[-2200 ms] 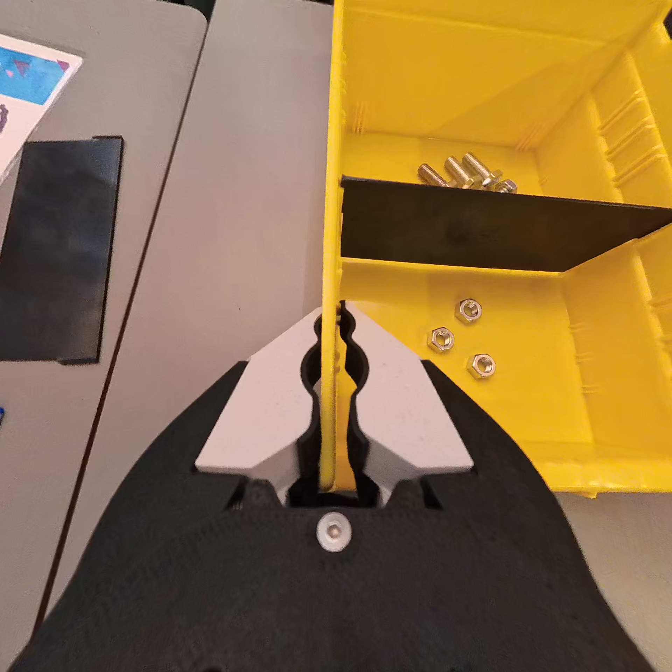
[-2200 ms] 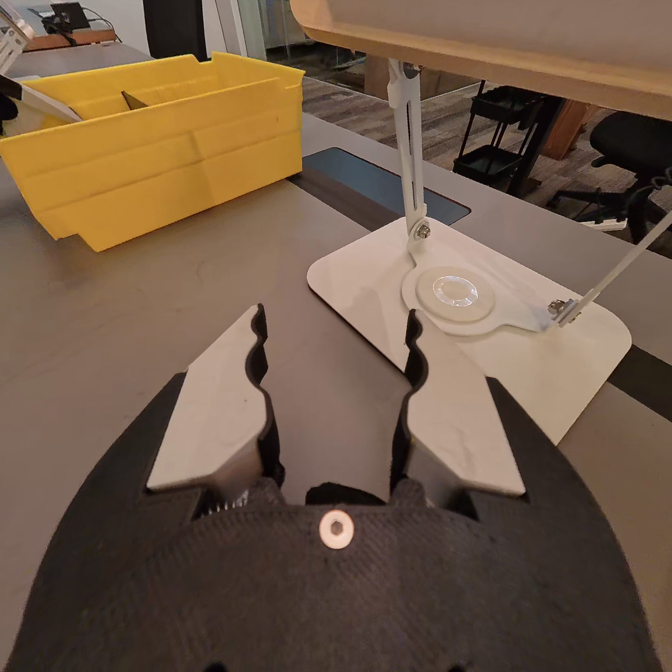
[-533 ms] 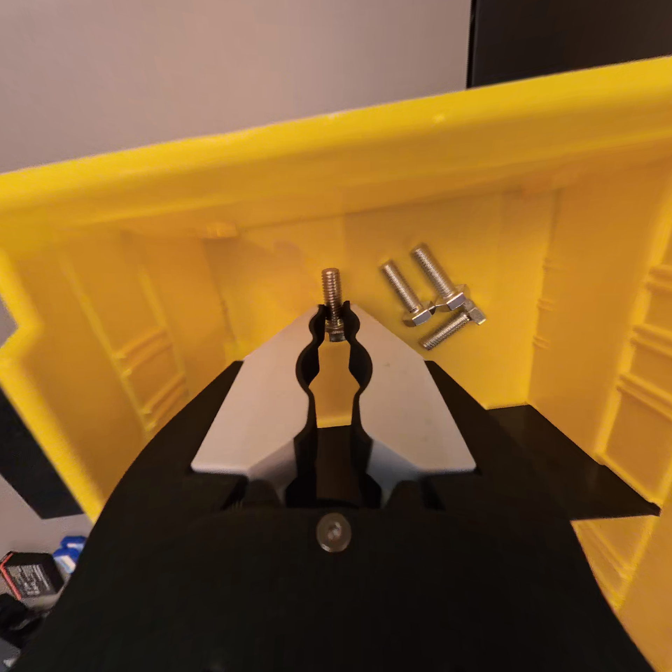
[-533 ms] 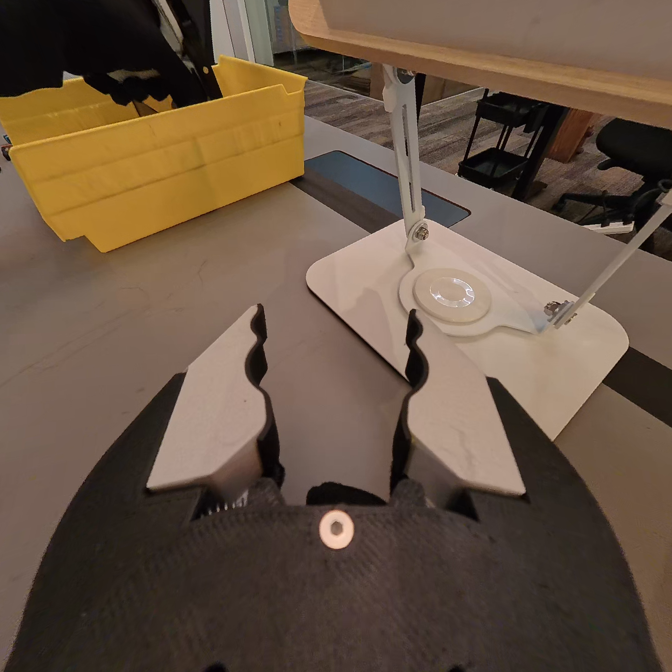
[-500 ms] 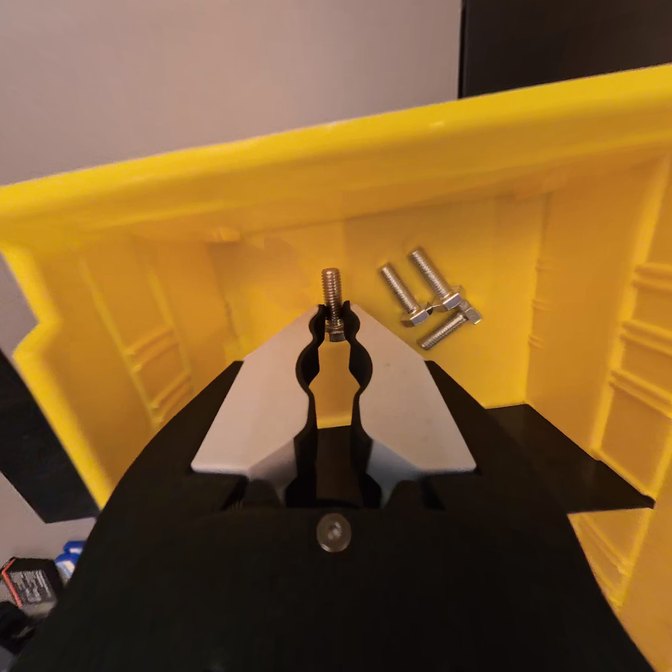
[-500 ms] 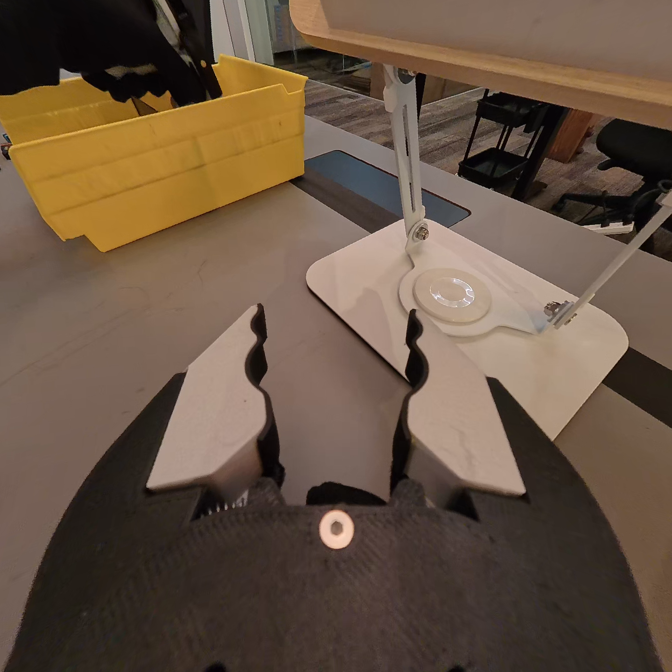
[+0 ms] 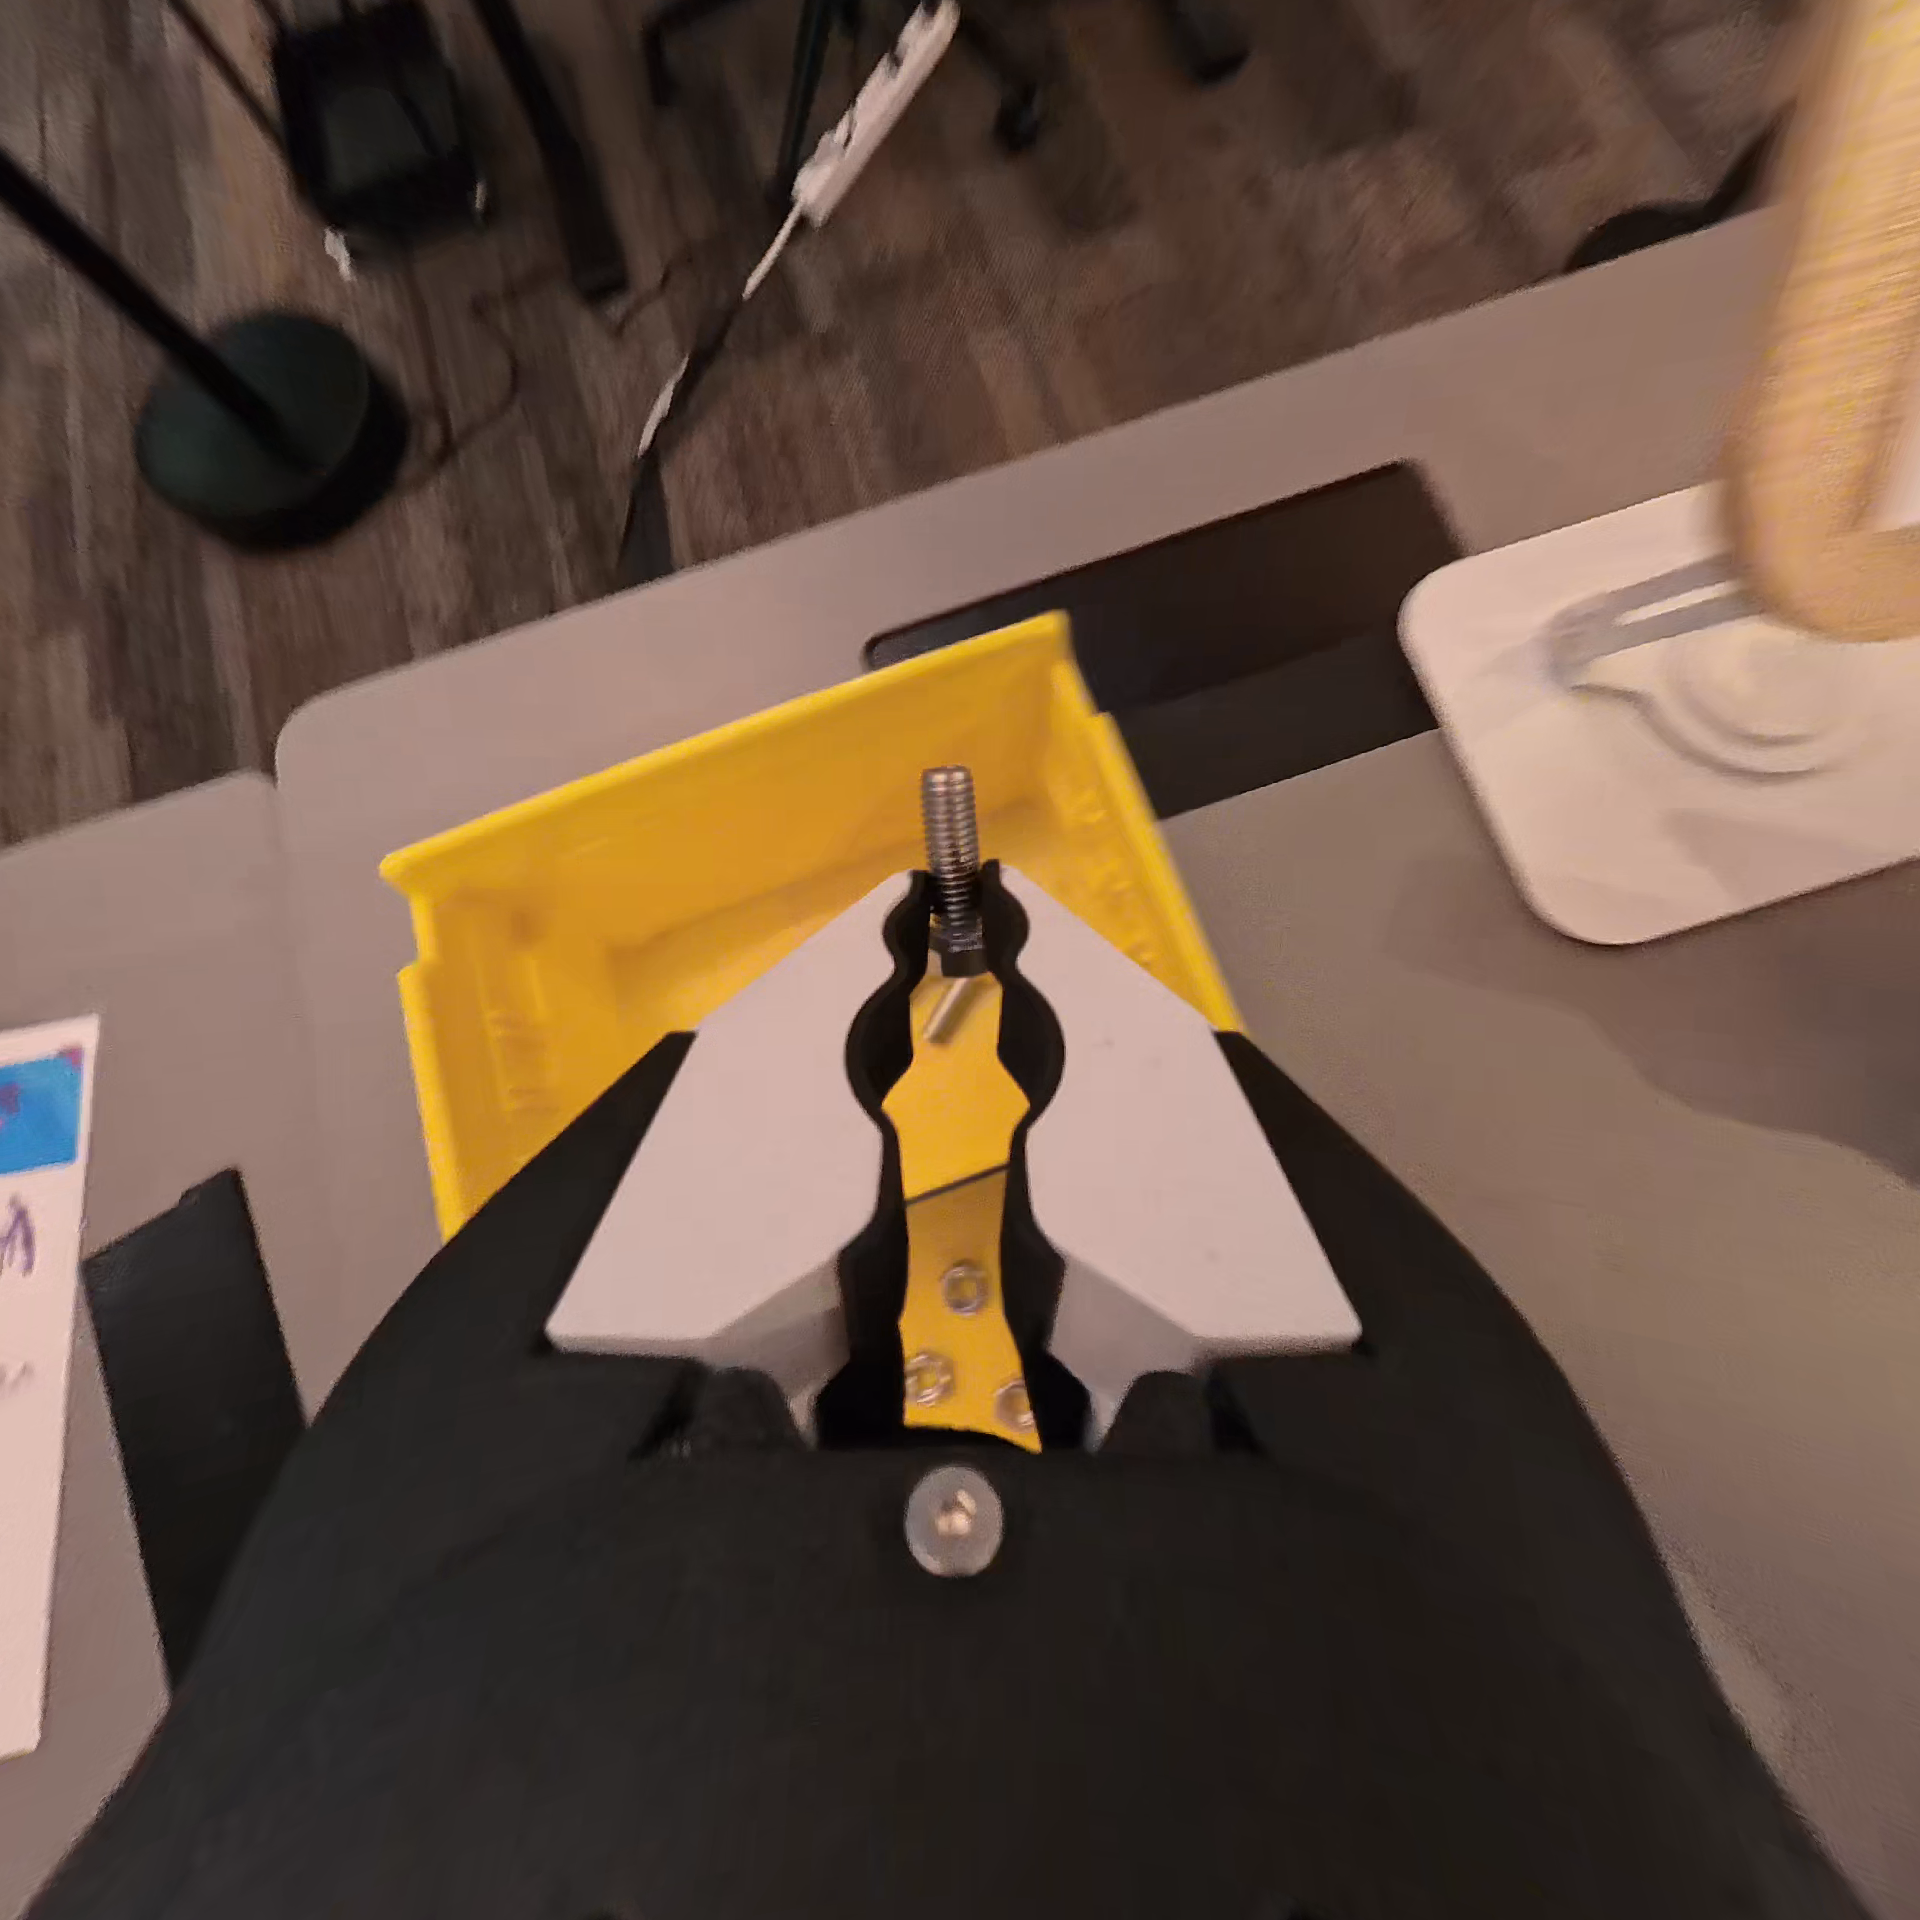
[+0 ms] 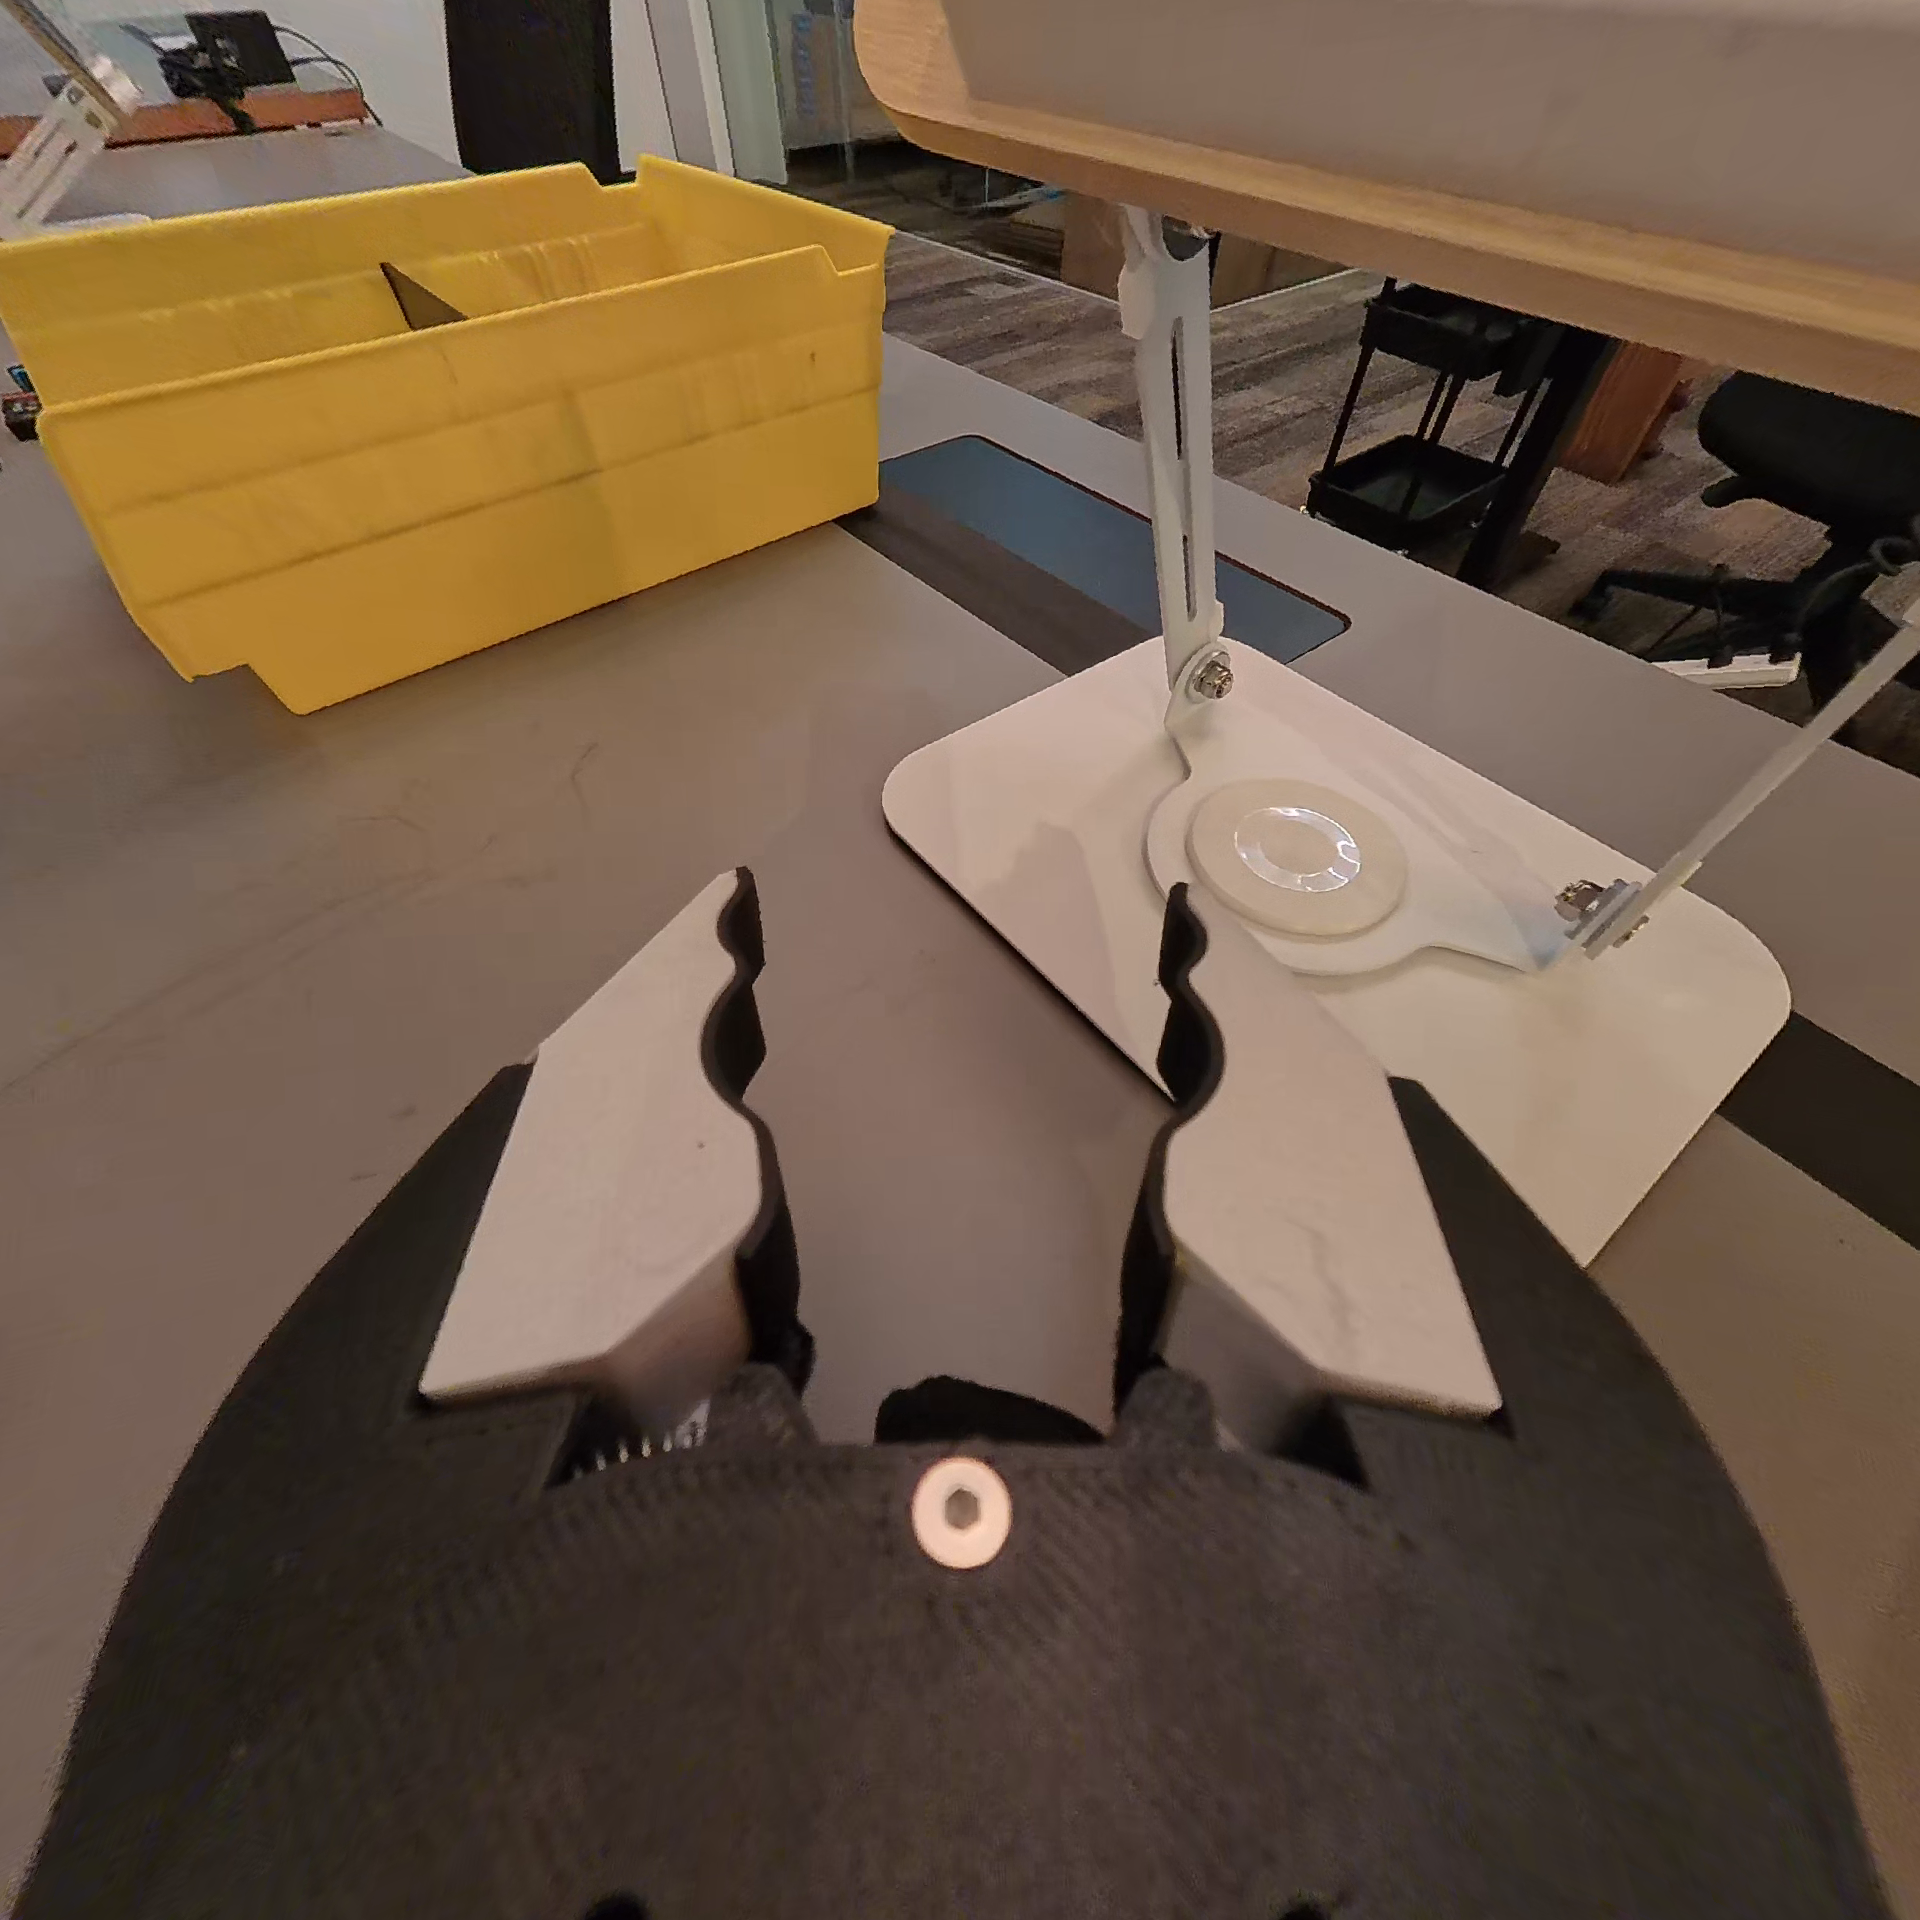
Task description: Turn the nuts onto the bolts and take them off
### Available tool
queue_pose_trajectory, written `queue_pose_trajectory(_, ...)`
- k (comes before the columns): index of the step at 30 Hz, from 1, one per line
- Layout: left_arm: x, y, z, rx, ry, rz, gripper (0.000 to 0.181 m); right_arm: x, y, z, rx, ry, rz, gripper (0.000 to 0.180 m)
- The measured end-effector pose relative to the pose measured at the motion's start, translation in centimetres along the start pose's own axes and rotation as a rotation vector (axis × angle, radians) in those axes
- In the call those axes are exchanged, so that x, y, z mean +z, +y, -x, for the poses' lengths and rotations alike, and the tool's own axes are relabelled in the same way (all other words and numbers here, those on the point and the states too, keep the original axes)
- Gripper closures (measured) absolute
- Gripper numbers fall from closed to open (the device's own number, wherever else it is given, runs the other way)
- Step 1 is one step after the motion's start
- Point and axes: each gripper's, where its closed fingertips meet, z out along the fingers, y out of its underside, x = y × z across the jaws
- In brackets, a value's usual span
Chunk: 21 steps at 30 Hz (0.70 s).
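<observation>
My left gripper (image 7: pixel 956 894) is shut on a steel bolt (image 7: pixel 948 821), gripping it near its head with the threaded shaft pointing forward. It is held well above the yellow bin (image 7: pixel 727 831). Through the gap between the fingers I see another bolt (image 7: pixel 948 1013) on the bin's far floor and three nuts (image 7: pixel 961 1288) in the near compartment, behind a black divider. My right gripper (image 8: pixel 956 914) is open and empty, low over the grey table (image 8: pixel 364 883). The yellow bin (image 8: pixel 468 468) also shows in the right wrist view at the far left.
A white stand base (image 8: pixel 1403 987) with thin white struts sits just right of my right gripper, under a wooden board (image 8: pixel 1403 187); it also shows in the left wrist view (image 7: pixel 1662 727). A black panel (image 7: pixel 197 1403) and a printed sheet (image 7: pixel 31 1247) lie left of the bin. One gripper's finger ends stand about 35 centimeters off the other's.
My left gripper has lifted the bolt up out of the bin and now looks down on the bin from high above. My right gripper has stayed put, still open.
</observation>
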Motion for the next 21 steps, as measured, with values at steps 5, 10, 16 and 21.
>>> queue_pose_trajectory(5,-4.5,-2.6,-8.1,0.095,0.053,-0.203,0.173,-0.1,-0.3,0.0,0.003,-0.001,-0.012,0.104)
queue_pose_trajectory(10,-5.0,-1.7,-17.8,0.239,0.14,-0.318,0.173,-0.4,-0.6,-0.3,0.033,-0.003,-0.038,0.105)
queue_pose_trajectory(16,-3.2,0.8,-23.6,0.424,0.143,-0.318,0.173,-0.7,-1.1,-0.5,0.069,-0.012,-0.068,0.106)
queue_pose_trajectory(21,-2.7,3.0,-25.9,0.523,0.173,-0.308,0.173,-1.1,-1.6,-0.4,0.094,-0.033,-0.1,0.109)
